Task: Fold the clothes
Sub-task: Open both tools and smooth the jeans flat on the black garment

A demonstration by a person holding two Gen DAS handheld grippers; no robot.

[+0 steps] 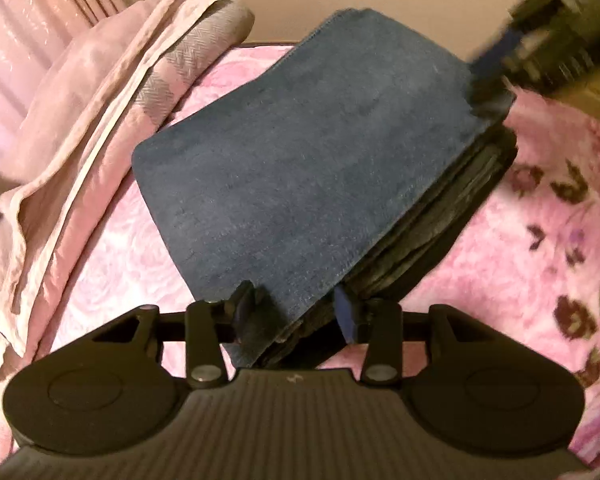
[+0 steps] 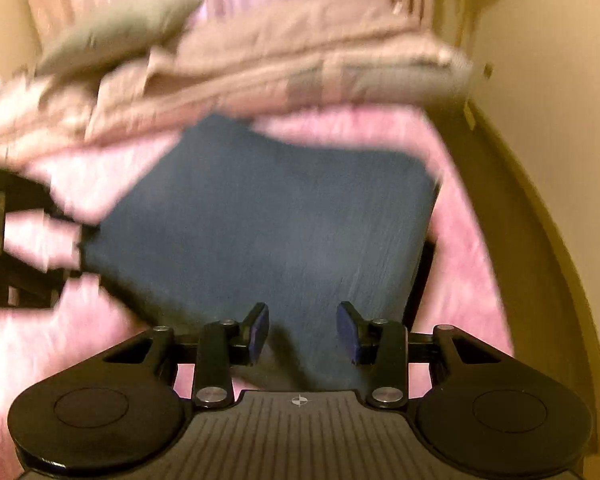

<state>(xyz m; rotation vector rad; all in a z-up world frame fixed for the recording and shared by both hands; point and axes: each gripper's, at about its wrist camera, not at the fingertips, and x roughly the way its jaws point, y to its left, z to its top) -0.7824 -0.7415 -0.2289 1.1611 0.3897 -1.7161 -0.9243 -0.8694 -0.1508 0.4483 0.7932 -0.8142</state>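
A dark blue garment (image 1: 300, 152), folded into a thick flat stack, hangs tilted above the bed. My left gripper (image 1: 296, 310) is shut on its near edge, with the layered fold between the pads. At the top right of the left wrist view, blurred, my right gripper (image 1: 496, 56) grips the far corner. The right wrist view is smeared by motion. There the blue garment (image 2: 268, 216) fills the middle and runs between the pads of my right gripper (image 2: 303, 328), which is shut on it. My left gripper (image 2: 28, 220) shows as a dark shape at that garment's left corner.
A pink floral blanket (image 1: 540, 220) covers the bed under the garment. A rumpled beige-pink quilt with a grey patterned band (image 1: 80, 128) is heaped along the bed's far side, before pink curtains (image 1: 16, 40). A cream wall (image 2: 540, 80) borders the bed on the right.
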